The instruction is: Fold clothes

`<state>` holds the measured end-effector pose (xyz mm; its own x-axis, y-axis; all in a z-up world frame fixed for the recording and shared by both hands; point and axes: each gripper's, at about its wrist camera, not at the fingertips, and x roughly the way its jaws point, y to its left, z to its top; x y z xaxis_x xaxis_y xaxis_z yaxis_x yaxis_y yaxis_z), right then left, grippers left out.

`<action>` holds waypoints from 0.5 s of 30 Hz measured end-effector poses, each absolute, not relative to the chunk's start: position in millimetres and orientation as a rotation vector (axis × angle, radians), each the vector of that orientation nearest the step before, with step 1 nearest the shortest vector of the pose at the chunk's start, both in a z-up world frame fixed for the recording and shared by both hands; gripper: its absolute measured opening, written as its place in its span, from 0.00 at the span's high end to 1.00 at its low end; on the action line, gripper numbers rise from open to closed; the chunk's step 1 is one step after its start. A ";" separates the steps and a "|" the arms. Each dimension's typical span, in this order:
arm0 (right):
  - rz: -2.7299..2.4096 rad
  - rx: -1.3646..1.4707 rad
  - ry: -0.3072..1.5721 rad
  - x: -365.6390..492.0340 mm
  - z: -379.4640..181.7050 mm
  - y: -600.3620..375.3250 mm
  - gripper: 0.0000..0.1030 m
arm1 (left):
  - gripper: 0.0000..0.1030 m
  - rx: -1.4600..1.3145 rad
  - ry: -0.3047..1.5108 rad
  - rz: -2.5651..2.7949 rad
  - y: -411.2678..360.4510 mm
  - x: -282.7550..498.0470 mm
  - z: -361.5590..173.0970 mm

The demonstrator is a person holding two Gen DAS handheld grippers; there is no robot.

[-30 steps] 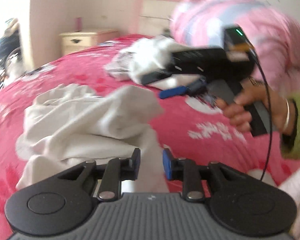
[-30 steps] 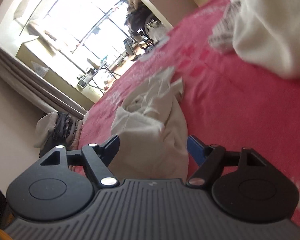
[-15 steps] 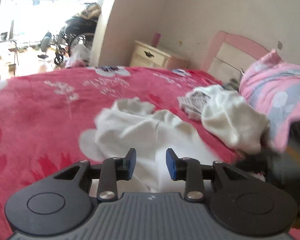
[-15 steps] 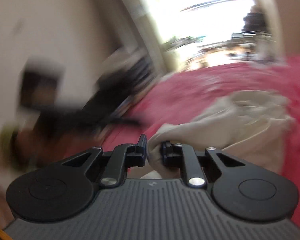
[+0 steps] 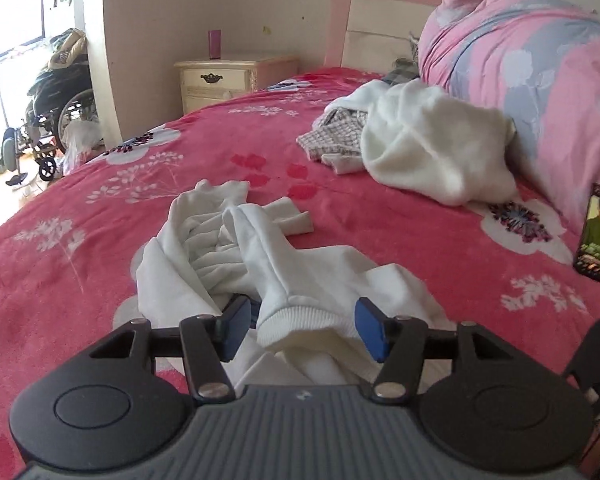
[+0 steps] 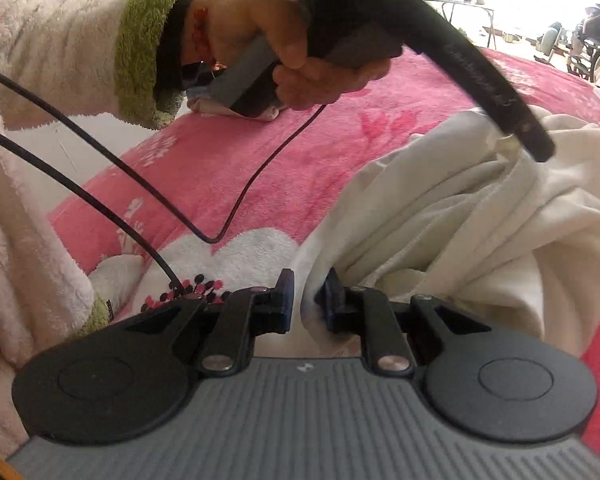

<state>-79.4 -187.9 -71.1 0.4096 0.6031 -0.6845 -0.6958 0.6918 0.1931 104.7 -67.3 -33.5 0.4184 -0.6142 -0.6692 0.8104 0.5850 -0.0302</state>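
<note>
The white sweatshirt (image 5: 260, 264) lies crumpled on the pink floral bed (image 5: 80, 216), near its foot edge, with a ribbed cuff (image 5: 304, 320) lying between the blue pads of the left tongs (image 5: 300, 328) — their jaws are opening and the pads stand clear of the cloth. The right tongs (image 6: 308, 304) are nearly closed, pinching a fold of the same sweatshirt (image 6: 480, 216) at its near edge. In the right wrist view, the left hand (image 6: 300, 56), in a fleecy sleeve with a green cuff (image 6: 144, 52), grips its tool's handle above the bed, pointing downward toward the garment. A white fleece garment (image 5: 432, 148) and a checked one (image 5: 336, 136) sit beside the quilt (image 5: 540, 60) near the headboard.
</note>
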 end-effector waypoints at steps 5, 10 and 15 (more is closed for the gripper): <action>0.831 -0.104 0.804 -72.9 -76.4 -190.2 0.85 | 0.43 0.368 0.729 -0.908 -56.8 108.6 -41.9; 0.835 -0.089 0.806 -68.7 -76.2 -187.8 0.84 | 0.43 0.369 0.751 -0.874 -55.3 115.1 -57.1; 0.823 -0.089 0.811 -68.9 -75.1 -186.2 0.83 | 0.43 0.360 0.723 -0.856 -63.9 123.4 -63.9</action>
